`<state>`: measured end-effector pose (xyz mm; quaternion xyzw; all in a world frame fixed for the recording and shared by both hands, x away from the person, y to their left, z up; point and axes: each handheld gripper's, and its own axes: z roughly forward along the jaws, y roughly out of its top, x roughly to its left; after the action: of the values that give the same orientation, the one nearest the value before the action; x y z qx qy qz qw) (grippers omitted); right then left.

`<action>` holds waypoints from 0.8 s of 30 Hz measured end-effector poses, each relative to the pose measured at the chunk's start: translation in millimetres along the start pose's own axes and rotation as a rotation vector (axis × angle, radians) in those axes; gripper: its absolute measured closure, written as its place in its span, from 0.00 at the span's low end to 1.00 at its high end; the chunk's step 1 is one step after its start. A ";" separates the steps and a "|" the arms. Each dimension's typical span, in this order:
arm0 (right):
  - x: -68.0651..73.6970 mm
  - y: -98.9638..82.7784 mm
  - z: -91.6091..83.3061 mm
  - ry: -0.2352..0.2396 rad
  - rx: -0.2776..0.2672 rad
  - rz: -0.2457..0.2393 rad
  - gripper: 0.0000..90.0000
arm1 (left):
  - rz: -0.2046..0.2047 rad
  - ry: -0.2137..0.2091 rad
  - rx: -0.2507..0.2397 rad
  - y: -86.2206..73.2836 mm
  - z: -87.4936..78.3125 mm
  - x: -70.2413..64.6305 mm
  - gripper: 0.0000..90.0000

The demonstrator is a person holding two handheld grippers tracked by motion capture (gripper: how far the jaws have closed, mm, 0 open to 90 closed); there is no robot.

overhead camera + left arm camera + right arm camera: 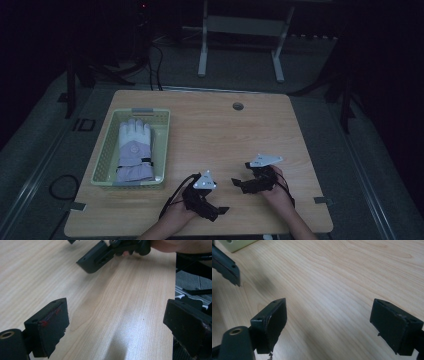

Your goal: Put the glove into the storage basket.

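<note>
In the left gripper view, the left gripper [116,326] is seen with its jaws spread wide and nothing held between them, only bare wood of the counter [120,302] beneath. The right gripper [329,326] is likewise seen wide open and empty in its own view. In the high view, both grippers are held low over the counter at the lower centre of the frame, near each other but apart. A white and lilac glove [134,150] is seen lying flat inside a pale green basket [102,157] at the left of the frame, well apart from both grippers.
</note>
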<state>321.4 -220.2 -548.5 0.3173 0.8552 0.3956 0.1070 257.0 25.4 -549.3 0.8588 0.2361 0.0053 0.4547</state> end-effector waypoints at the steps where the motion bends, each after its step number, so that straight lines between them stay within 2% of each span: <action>1: -0.2 -1.7 -1.1 0.000 0.002 0.001 0.16 | -0.003 0.003 0.002 -1.7 2.0 -0.6 0.07; 6: 0.5 -14.8 -8.5 -0.015 0.006 0.010 0.15 | -0.010 -0.009 0.004 -8.9 7.6 -3.3 0.07; 8: 1.5 -19.9 -10.9 -0.024 -0.011 0.015 0.15 | -0.010 -0.013 0.010 -11.4 10.5 -4.9 0.07; 11: 1.2 -25.9 -12.8 -0.029 -0.017 0.022 0.15 | 0.002 -0.021 0.011 -14.0 13.3 -6.9 0.07; 14: -0.1 -31.1 -13.7 -0.034 -0.031 0.033 0.15 | 0.007 -0.015 -0.005 -15.5 14.5 -7.7 0.07; 17: -1.3 -32.3 -14.7 -0.040 -0.039 0.037 0.15 | 0.022 0.013 -0.013 -15.7 13.8 -9.0 0.07; 20: -0.7 -32.1 -14.1 -0.049 -0.044 0.028 0.15 | 0.036 0.032 -0.023 -15.2 12.2 -9.9 0.07; 24: 1.1 -30.6 -11.9 -0.053 -0.039 0.011 0.15 | 0.041 0.032 -0.021 -16.7 12.2 -9.8 0.07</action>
<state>301.4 -241.6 -563.3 0.3304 0.8424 0.4041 0.1335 244.3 19.8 -567.5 0.8584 0.2257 0.0306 0.4597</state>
